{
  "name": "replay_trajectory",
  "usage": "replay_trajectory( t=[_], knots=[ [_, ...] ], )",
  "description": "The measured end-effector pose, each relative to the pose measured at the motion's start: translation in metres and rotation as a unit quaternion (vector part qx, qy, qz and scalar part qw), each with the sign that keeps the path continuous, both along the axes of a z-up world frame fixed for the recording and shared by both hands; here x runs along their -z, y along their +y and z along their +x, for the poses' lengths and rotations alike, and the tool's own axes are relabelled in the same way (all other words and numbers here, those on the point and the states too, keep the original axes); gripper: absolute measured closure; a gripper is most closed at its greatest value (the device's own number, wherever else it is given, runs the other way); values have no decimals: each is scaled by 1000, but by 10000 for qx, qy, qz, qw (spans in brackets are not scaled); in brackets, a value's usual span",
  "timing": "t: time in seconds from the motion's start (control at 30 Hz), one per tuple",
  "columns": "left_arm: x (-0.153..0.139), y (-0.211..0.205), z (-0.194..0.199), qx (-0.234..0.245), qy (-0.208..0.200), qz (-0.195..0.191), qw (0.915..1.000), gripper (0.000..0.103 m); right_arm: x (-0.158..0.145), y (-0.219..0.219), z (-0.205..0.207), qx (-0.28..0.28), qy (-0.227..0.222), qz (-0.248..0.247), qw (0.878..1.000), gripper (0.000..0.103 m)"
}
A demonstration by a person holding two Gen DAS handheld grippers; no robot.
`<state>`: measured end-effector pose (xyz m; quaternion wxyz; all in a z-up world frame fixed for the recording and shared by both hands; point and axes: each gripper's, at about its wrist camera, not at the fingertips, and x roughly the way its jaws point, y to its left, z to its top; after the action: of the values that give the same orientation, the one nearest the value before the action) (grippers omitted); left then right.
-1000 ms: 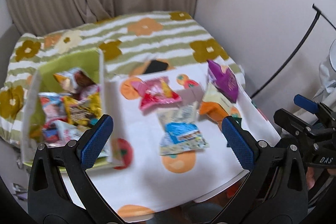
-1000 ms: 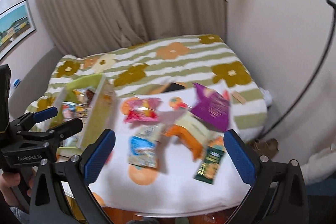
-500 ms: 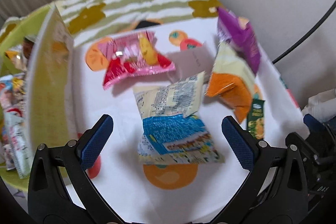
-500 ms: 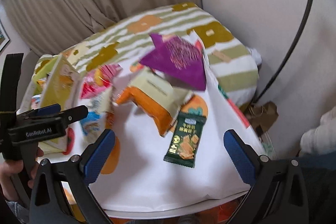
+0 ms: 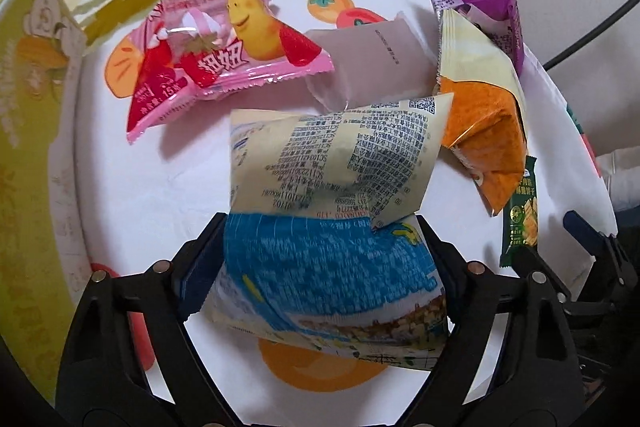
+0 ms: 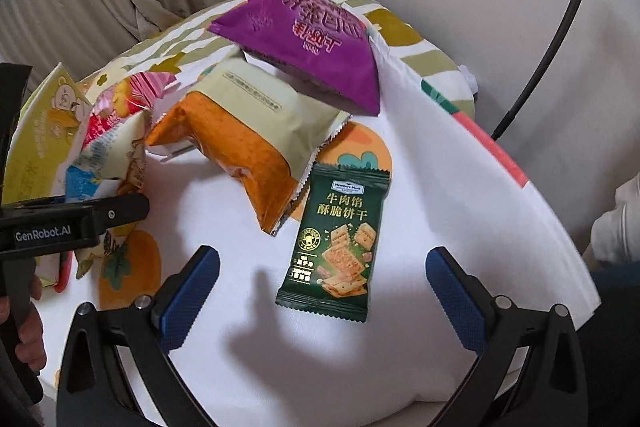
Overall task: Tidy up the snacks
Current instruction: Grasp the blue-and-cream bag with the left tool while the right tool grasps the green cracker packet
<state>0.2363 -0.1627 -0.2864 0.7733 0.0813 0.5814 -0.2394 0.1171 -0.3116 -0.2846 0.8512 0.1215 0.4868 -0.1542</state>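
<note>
Getting squeezed by the left gripper (image 5: 320,267), the blue-and-cream snack bag (image 5: 332,227); right gripper (image 6: 320,291) is being held wide open, green cracker packet (image 6: 338,239) at 12 o'clock.

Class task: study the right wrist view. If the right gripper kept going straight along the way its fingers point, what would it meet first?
Most likely the dark green cracker packet, lying flat on the white cloth between the open right gripper fingers; depth is hard to judge.

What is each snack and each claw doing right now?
left claw: just been closing, pads pressing the blue packet.
blue packet: gripped at both sides.
right claw: open, empty, above the green cracker packet.
green cracker packet: flat, face up, untouched.
orange packet: partly under the purple packet.
purple packet: resting on top.
pink packet: lying untouched.
</note>
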Motion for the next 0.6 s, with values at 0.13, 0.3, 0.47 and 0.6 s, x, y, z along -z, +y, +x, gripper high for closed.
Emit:
replay_trajectory(
  t=[0.13,0.3,0.47,0.6],
  knots=[
    [0,0,0,98,-26,-89,9999,28,4,3,2,49,41,-22,10000,0],
    [-5,0,-5,199,-199,-76,9996,39,8,0,2,165,89,-55,9998,1],
    [-7,4,-1,198,-194,-149,9995,41,10,-5,5,293,128,-16,9995,9],
    [-7,6,-1,203,-229,-130,9994,42,13,-6,5,323,303,8,9990,15]
  ],
)
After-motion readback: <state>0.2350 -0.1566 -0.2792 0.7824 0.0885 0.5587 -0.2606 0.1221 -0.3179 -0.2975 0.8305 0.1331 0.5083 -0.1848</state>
